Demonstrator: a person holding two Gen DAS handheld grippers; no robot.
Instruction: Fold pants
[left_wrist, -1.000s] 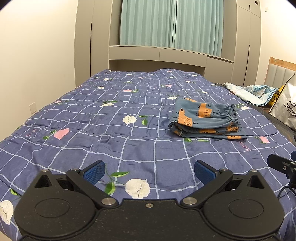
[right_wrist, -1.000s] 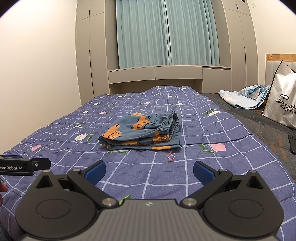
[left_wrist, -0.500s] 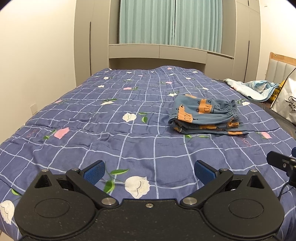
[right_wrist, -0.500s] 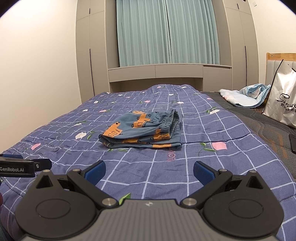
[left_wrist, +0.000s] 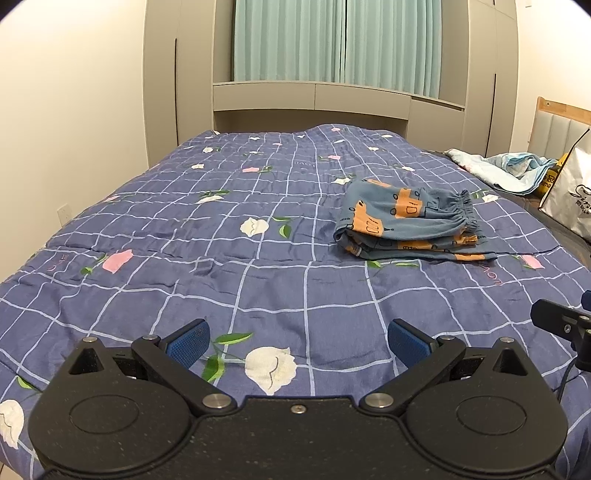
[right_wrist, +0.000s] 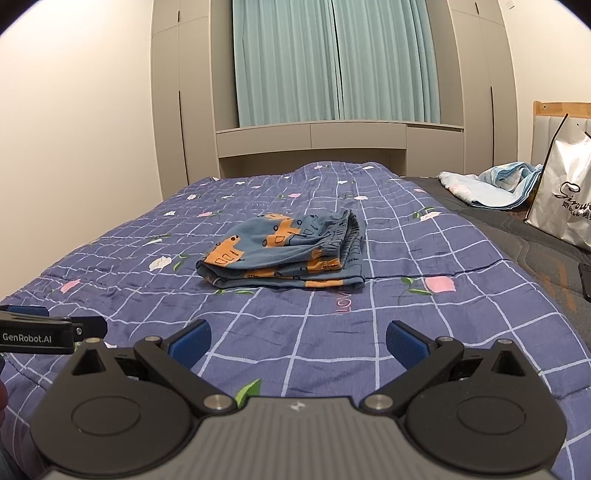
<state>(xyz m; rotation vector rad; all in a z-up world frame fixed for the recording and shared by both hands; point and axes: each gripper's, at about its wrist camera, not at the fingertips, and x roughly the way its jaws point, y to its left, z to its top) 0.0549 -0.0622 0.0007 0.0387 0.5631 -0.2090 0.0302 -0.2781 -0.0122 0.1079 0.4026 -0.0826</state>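
1. Blue pants (left_wrist: 408, 229) with orange truck pictures lie folded in a neat, thick stack on the bed (left_wrist: 221, 258).
2. Several layers show at the near edge of the stack, and the stretchy, bunched waistband is on the right side.
3. From the left wrist view the pants sit far off and to the right; from the right wrist view (right_wrist: 284, 254) they sit far off, near the middle.
4. The bed cover is purple-blue with white lines and flowers.
5. The left tongs (left_wrist: 297, 341) are wide open and hold nothing.
6. The right tongs (right_wrist: 297, 341) are wide open too, holding nothing.
7. Both tongs hang over the near part of the bed, well apart from the pants.
8. A white bag (right_wrist: 565, 199) stands far right.
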